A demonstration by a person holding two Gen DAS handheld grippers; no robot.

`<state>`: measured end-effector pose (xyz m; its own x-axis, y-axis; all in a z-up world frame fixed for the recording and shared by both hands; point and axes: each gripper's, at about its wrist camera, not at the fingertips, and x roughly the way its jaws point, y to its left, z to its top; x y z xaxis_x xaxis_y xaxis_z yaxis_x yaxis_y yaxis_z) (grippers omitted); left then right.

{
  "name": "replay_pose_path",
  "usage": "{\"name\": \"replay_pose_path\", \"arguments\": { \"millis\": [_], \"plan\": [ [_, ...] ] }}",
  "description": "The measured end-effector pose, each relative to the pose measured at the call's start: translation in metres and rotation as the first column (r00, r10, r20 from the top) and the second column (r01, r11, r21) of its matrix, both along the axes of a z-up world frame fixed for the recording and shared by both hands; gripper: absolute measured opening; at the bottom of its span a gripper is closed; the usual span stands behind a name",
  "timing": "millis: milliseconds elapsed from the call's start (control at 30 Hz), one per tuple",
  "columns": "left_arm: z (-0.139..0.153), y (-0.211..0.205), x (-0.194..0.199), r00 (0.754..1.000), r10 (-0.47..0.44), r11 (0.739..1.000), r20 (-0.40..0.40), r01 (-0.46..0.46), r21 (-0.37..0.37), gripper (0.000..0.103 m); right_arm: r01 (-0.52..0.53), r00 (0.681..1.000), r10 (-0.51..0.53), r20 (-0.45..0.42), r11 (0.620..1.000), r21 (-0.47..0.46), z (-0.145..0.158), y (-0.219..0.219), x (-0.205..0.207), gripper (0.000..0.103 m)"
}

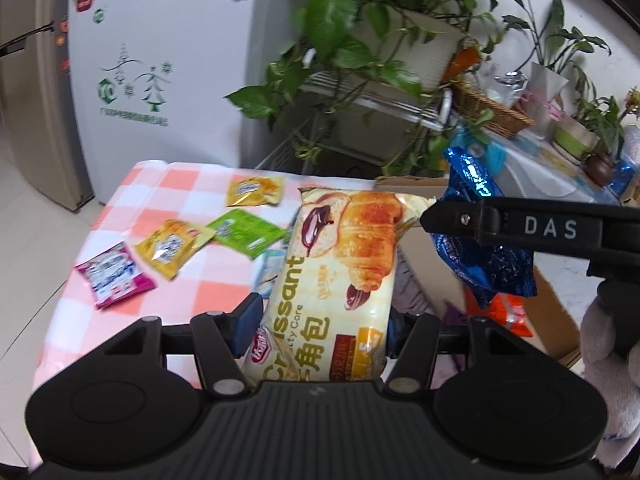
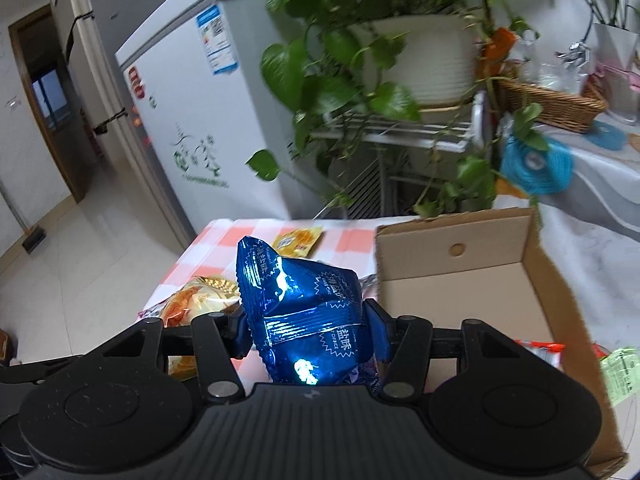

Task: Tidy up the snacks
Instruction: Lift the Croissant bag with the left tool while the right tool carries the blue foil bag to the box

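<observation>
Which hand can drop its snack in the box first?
Probably the right. The right gripper holds the blue bag right beside the open cardboard box. The left gripper grips the croissant pack farther from it, above the checked cloth.

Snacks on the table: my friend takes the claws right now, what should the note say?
Left claw: shut on the croissant pack, lifted.
Right claw: shut on the blue foil bag, lifted beside the cardboard box.
Done: a red packet and a green packet already lie in the box.
Left: drop both held snacks in, then fetch two yellow packets, the green one and the pink one from the checked cloth.
</observation>
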<state>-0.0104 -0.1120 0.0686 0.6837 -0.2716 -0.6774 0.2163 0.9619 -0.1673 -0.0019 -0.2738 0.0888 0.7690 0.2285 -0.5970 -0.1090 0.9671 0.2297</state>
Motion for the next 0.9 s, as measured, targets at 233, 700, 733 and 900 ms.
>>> {"name": "replay_pose_path", "arguments": {
  "millis": [233, 700, 733, 900],
  "plan": [
    [0.002, -0.035, 0.008, 0.999, -0.05, 0.999, 0.002, 0.05, -0.02, 0.054, 0.073, 0.997, -0.073, 0.005, 0.997, 0.005, 0.004, -0.026, -0.007, 0.061],
    [-0.008, -0.071, 0.027, 0.997, -0.07, 0.997, -0.02, 0.069, -0.039, 0.051, 0.227, 0.974, -0.226, -0.018, 0.972, 0.058, 0.004, -0.065, -0.013, 0.061],
    [-0.012, -0.068, 0.028, 0.998, -0.054, 0.998, -0.028, 0.053, -0.035, 0.052, 0.227, 0.974, -0.226, -0.017, 0.972, 0.06, 0.004, -0.065, -0.013, 0.061],
    [-0.039, -0.049, 0.035, 0.992, 0.003, 0.998, -0.126, -0.01, -0.056, 0.058, 0.228, 0.974, -0.227, -0.018, 0.971, 0.072, 0.005, -0.066, -0.012, 0.061]
  ]
}}
